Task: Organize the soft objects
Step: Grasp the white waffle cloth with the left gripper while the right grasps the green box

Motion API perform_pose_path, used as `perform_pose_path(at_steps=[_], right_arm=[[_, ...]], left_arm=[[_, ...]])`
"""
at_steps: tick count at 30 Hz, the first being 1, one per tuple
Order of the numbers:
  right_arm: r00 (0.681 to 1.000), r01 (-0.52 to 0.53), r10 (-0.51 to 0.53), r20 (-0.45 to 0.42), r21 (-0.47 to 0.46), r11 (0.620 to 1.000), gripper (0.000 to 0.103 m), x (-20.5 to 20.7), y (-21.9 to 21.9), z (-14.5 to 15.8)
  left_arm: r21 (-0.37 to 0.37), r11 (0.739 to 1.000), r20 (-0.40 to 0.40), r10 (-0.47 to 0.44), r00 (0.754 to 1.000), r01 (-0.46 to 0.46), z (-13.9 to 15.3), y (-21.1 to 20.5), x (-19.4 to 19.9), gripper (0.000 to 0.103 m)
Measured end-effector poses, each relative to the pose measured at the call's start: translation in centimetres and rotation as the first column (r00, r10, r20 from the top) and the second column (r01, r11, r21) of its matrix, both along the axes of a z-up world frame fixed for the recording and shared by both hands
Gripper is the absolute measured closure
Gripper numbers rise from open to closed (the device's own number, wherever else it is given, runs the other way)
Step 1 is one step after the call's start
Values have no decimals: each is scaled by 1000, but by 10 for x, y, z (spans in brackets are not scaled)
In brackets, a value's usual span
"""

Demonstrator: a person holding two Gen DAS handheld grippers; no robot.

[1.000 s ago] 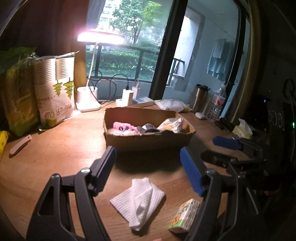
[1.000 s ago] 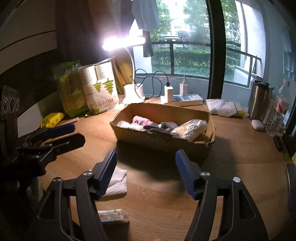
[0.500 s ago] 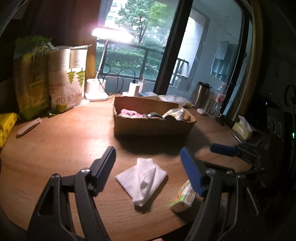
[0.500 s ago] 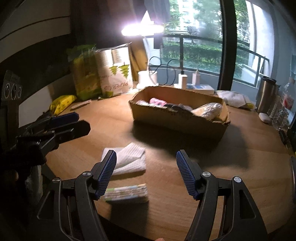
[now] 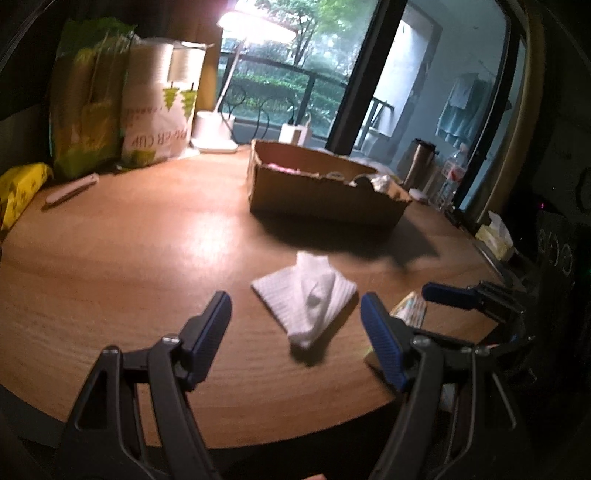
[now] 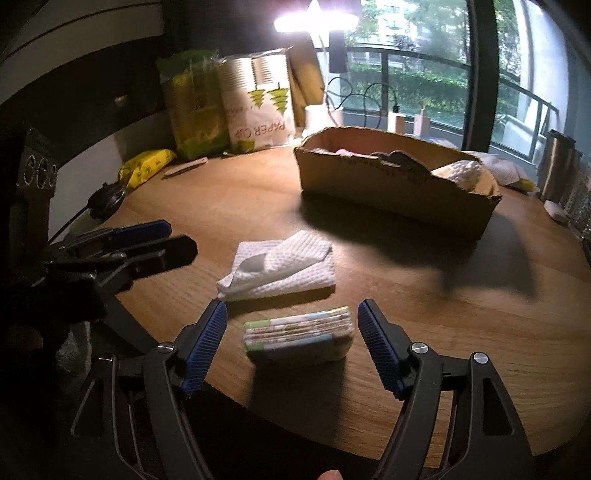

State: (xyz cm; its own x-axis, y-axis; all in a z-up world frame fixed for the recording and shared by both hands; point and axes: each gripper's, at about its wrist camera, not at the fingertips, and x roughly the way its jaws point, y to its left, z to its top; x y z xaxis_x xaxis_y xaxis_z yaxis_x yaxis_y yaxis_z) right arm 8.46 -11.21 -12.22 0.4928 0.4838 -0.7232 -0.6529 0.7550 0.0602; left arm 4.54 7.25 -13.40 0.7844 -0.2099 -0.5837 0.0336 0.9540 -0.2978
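Observation:
A folded white cloth (image 5: 306, 295) (image 6: 280, 266) lies on the round wooden table (image 5: 129, 266), just beyond my left gripper (image 5: 295, 306), which stands open with nothing between its fingers. A small printed tissue pack (image 6: 299, 336) lies near the table's front edge. My right gripper (image 6: 291, 314) straddles it, jaws opening, pads clear of the pack on both sides. In the left wrist view the pack (image 5: 410, 308) peeks out behind the right finger. Farther back stands a cardboard box (image 5: 325, 188) (image 6: 391, 181) with soft items inside.
Green and white paper-cup bags (image 6: 229, 107), a lit desk lamp (image 6: 317, 22), chargers and cables line the back. A yellow packet (image 6: 147, 166) and a flat stick (image 5: 72, 188) lie at the left. A steel flask (image 6: 557, 166) and bottles stand at the right.
Both grippers sank toward the table and pulled back toward its front edge. The tissue pack now sits between the right gripper's fingers, which have spread a little.

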Motion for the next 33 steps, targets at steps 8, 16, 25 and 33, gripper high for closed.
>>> perform_pose_path(at_steps=[8,16,25,33], right_arm=[[998,-3,5,59,-35,999,27,4,2,-6],[997,49,-48,66,-12,999,27,35,-20,-14],[993,105,-106,44,41,994,27,69,-47,-14],[992,119,-121,38,43,992,26,86,-57,-14]], left_arm=[[19,1000,-41,-13,999,13,-12,-5,11,29],[54,998,-78,-36,996,40,-19,-24,37,29],[119,991,-130,-50,990,66,-27,-45,72,29],[176,981,-178,-51,983,82,-37,-57,91,29]])
